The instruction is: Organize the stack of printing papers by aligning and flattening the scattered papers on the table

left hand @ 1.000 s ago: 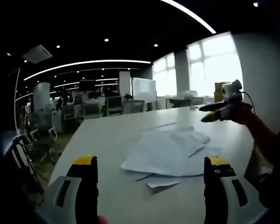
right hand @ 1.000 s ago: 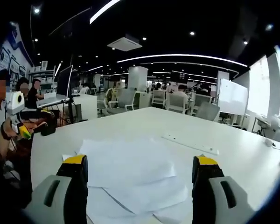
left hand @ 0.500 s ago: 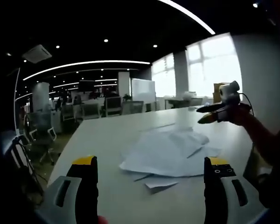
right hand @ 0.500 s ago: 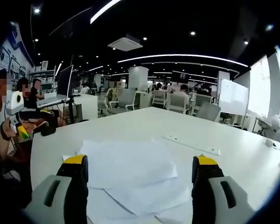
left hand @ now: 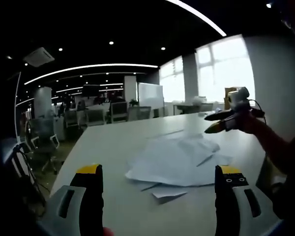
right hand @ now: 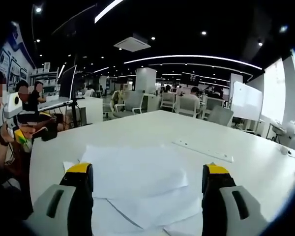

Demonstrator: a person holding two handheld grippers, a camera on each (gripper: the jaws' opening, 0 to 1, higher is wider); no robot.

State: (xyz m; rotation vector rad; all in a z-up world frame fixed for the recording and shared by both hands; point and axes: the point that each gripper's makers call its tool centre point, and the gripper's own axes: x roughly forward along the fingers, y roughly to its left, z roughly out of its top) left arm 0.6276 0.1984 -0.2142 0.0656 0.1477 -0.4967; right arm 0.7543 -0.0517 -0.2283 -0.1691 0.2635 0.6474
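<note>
Little has moved since a second ago: both tongs hover above the near edge of the white desk, jaws spread wide and holding nothing. Left tongs, right tongs. Scattered papers lie loosely overlapped ahead, untouched.

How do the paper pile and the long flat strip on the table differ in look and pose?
The papers are broad white sheets, overlapped and skewed with corners sticking out; the strip is one narrow, straight bar. The papers lie between the right gripper's jaws in the right gripper view, while the strip lies apart, farther out on the table. Both are white and lie flat, and neither gripper touches them.
</note>
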